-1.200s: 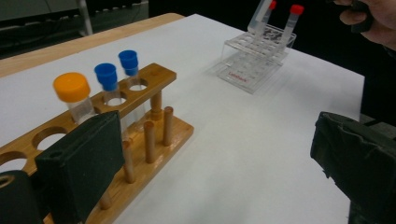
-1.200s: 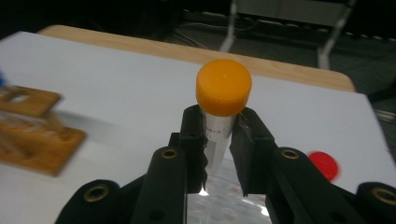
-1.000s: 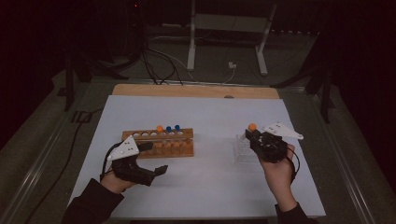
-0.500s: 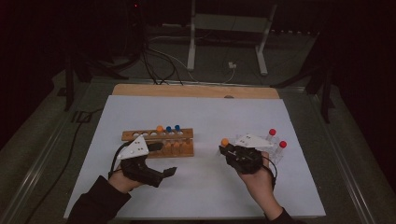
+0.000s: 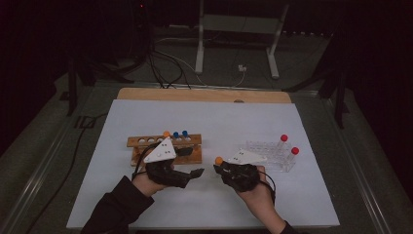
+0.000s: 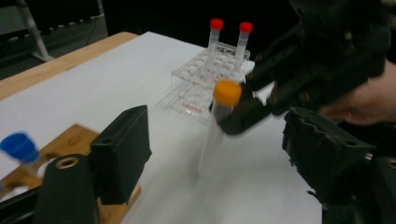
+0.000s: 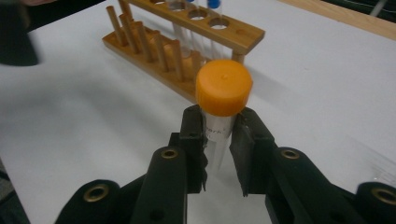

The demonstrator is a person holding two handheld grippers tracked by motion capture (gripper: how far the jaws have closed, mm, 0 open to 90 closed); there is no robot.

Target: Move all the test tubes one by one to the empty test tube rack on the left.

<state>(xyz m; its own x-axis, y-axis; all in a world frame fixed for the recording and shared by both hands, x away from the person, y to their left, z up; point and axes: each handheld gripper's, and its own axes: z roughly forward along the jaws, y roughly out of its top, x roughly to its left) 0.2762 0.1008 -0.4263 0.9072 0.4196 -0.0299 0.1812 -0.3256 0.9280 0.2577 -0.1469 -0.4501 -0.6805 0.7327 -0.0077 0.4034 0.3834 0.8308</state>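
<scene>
- Jaws of the right gripper (image 7: pixel 217 140) are clamped on a clear tube (image 7: pixel 218 135) just under its orange cap (image 7: pixel 223 87); the pads press both sides and the tube stands upright between them.
- From the high view, the right gripper (image 5: pixel 220 168) sits low over the white mat (image 5: pixel 234 122), right of centre, with the cap at its left tip.
- Left gripper (image 6: pixel 210 149): its jaws stand apart with a gap between them and have just been closing. Nothing is pressed by the pads.
- In the left gripper view the tube (image 6: pixel 212 135) stands in the gap between its two jaws, clear of both, carried there by the right gripper (image 6: pixel 243 112). Its lower end is blurred; whether it touches the mat I cannot tell.
- From above, the left gripper (image 5: pixel 197 173) points right, toward the right gripper; the two tips are near, not touching.
- Wooden rack (image 5: pixel 146 142) lies just behind the left hand (image 5: pixel 146 183). It holds one orange-capped tube and two blue-capped ones (image 5: pixel 180 133) in its right-hand holes; the left holes are open.
- Clear plastic rack (image 5: pixel 265 148) stands right of the right gripper, with two red-capped tubes (image 5: pixel 284 138) upright at its far right end.
- Wooden board (image 5: pixel 204 95) edges the mat at the far side.
- Dark sleeves come in from the near edge.
</scene>
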